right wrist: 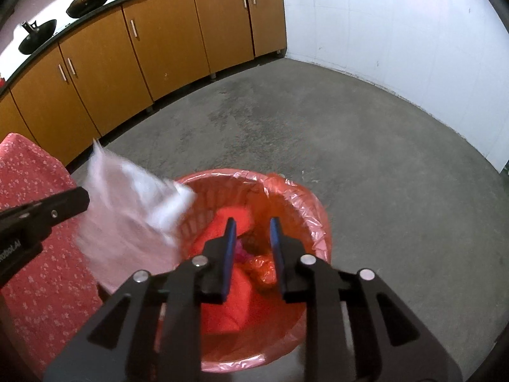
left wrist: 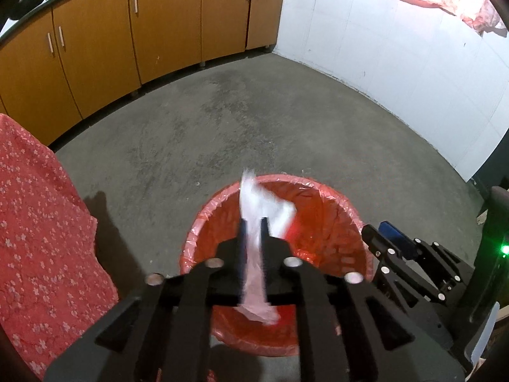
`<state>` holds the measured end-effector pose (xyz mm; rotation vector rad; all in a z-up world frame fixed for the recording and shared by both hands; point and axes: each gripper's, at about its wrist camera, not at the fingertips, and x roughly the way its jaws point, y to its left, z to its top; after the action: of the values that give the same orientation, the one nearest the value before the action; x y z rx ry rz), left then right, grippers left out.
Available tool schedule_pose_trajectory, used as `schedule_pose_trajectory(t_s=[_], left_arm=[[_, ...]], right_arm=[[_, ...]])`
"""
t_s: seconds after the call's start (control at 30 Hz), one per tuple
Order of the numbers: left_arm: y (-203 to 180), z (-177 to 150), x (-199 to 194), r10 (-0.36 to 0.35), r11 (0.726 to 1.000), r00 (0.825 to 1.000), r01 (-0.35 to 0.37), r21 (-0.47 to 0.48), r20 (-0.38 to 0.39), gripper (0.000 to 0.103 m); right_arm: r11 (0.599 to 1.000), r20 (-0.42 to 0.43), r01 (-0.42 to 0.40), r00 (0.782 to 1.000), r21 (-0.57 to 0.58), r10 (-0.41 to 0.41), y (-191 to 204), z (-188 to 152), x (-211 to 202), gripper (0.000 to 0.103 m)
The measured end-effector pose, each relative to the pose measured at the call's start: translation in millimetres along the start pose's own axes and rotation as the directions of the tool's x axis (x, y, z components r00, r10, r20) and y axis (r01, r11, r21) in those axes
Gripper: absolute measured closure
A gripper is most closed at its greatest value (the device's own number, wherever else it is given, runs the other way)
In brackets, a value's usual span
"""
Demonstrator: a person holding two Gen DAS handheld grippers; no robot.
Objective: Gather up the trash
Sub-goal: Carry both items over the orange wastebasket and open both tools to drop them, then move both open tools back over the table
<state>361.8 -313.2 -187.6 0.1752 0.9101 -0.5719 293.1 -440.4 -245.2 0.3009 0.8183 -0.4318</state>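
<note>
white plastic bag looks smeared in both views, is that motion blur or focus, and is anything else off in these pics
Left wrist view: the white plastic bag between the left gripper fingers is streaked, while the red-lined bin rim stays fairly sharp, so it looks like motion blur. Right wrist view: the same bag is smeared, but the right gripper is crisp. In both views the fisheye bows the cabinets.

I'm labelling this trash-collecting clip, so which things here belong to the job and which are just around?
Part of the job:
- white plastic bag between the left gripper fingers, over the bin
- red-lined trash bin, trash already inside
- right gripper, open and empty above the bin

Just around:
- orange cabinets
- two dark pans on the counter
- red floral cloth
</note>
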Motion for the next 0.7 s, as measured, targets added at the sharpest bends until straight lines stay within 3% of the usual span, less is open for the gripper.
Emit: schedule_pose_trajectory(t_s=[0.03,0.07,0.3,0.47,0.53,0.63,0.7], left_arm=[[1,0,0,0.003,1.000,1.000,-0.003,0.000,0.007,0.075],[1,0,-2,0.006,1.000,1.000,-0.006,0.002,0.018,0.073],[9,6,-22,0.036,0.999,0.997,-0.034,-0.036,0.068,0.073],[24,14,-68,0.083,0.996,0.981,-0.075,-0.052,0.174,0.073],[37,16,-96,0.107,0.993,0.969,-0.094,-0.068,0.221,0.069],[61,13,-137,0.153,0.986,0.947,-0.125,-0.114,0.283,0.051],[82,7,-166,0.185,0.978,0.927,-0.142,-0.151,0.326,0.045]], right_arm=[[1.000,0.004,0.002,1.000,0.001,-0.002,-1,0,-1,0.080],[1.000,0.009,0.006,1.000,0.004,-0.006,-2,0,-3,0.080],[0.999,0.045,0.025,0.999,0.045,-0.027,-15,10,-18,0.080],[1.000,0.158,0.024,0.987,-0.019,-0.020,8,26,-54,0.078],[0.999,0.214,0.004,0.977,-0.054,0.007,25,34,-75,0.069],[0.993,0.291,-0.033,0.954,-0.118,0.066,57,44,-110,0.059],[0.984,0.339,-0.080,0.932,-0.159,0.130,84,51,-136,0.047]])
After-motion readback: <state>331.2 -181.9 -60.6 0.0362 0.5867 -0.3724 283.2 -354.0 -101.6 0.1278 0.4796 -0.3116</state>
